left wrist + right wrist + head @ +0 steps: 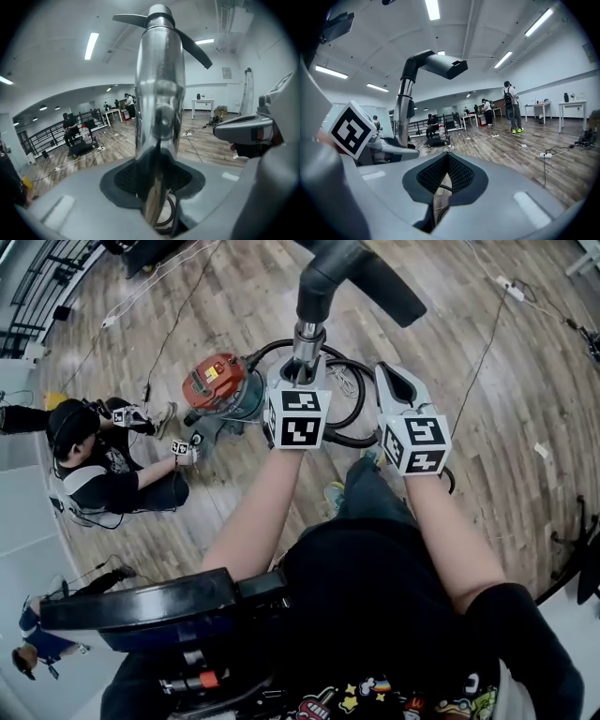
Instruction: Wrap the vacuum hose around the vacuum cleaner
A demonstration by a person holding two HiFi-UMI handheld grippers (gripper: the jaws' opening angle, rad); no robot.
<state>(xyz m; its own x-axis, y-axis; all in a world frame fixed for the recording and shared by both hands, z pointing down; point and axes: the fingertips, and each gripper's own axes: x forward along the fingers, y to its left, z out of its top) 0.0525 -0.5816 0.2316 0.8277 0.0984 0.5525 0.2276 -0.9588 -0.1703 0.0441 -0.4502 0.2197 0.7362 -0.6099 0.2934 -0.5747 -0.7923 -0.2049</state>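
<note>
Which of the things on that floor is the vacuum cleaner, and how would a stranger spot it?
Start from the wooden floor in the head view and find the left gripper, shut on a shiny metal tube. Just to its left stands the vacuum cleaner, a squat round canister with black hose looped beside it. Only it has a bright red top.

the hose (354, 441) passes behind the metal wand (307, 343), its far end seemingly hidden.
</note>
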